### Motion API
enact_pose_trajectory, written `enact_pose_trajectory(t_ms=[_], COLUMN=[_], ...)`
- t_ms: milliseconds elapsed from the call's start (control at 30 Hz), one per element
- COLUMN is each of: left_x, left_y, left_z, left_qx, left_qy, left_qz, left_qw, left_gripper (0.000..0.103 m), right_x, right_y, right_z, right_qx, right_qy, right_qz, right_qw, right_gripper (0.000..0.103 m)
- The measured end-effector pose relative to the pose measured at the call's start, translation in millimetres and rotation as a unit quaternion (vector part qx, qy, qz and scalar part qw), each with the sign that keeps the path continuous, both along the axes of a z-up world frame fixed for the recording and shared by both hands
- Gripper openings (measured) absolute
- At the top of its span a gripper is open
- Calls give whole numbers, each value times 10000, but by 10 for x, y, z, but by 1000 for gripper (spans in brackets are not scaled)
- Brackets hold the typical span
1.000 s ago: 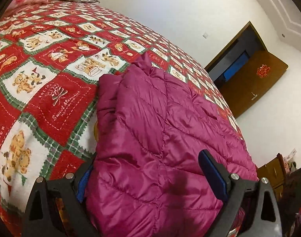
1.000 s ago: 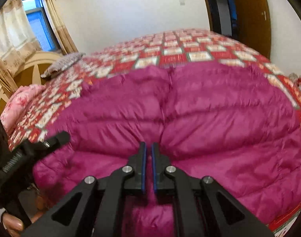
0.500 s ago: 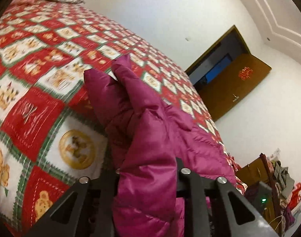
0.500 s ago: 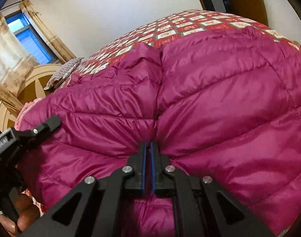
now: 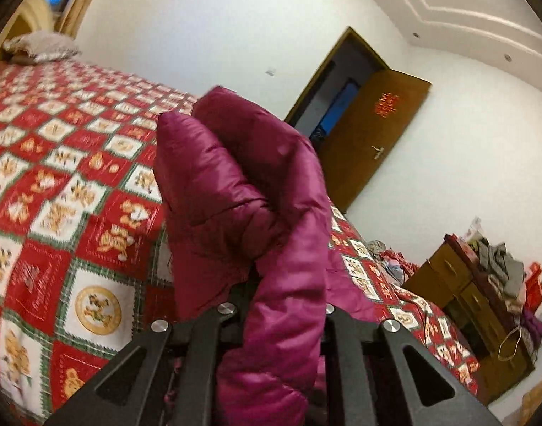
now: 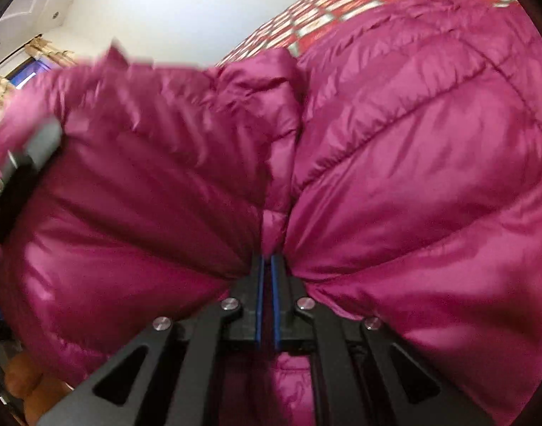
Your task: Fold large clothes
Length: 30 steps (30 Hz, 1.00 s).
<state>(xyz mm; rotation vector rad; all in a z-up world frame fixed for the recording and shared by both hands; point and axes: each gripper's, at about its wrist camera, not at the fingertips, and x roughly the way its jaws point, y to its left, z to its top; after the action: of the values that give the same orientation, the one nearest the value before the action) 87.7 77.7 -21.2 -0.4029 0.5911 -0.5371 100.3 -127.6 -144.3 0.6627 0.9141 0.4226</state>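
Magenta quilted nylon is filling both views: the puffer jacket [image 5: 242,191] is lying across the red patchwork bedspread [image 5: 68,184], its length running away from the cameras toward the far side of the bed. At the left, the left gripper [image 5: 281,301], whose jaws have just been closing, is pinching a bunched fold of the jacket and holding it up off the bedspread so that it is pointing toward the open wooden door [image 5: 374,142]. At the right, the right gripper [image 6: 267,266] is clamping its blue-edged fingers [image 6: 259,294] almost together on the jacket's edge, the padding bulging to either side.

One magenta puffer jacket [image 5: 235,184], one quilt [image 5: 58,213], one pillow [image 5: 40,48], one door [image 5: 374,142], two tools.
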Motion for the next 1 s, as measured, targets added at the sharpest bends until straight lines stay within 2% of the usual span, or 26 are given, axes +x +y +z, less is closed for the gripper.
enact_pose_trajectory(t_ms=[100,200,267,400,567,767,900,1000], left_x=[-55,-125,-135,-135,-105,-105,-96,-96], left_y=[-65,-138,-214,-422,-594,-679,-729,-826], left_z=[91,166,186,135,51,35,10,-15], left_qx=[441,633,781,939,1045,1222,1331,1478], left_qy=[-235,-461,-538,-569,-529,-486,-426,-382], left_qz=[-41,-140,-170,-328,-411,-369,-359,-382], left_qw=[9987,9968,9953,9934,9923,9906,9895,9875], left_gripper=[12,12,12,13,13,13,13,13], right_x=[14,-30,-100,-240,-403,-572,-579,-636], right_y=[218,162,-13,-437,-828,-937,-848,-952], right_z=[30,144,231,388,429,389,440,477], right_qx=[299,282,392,178,105,174,80,-33], right_qy=[-12,-199,-332,-547,-593,-499,-547,-632], right_qz=[523,592,452,71,-379,-472,-467,-550], right_qw=[9982,9976,9977,9983,9975,9975,9974,9965], right_gripper=[5,10,10,10,11,11,11,11])
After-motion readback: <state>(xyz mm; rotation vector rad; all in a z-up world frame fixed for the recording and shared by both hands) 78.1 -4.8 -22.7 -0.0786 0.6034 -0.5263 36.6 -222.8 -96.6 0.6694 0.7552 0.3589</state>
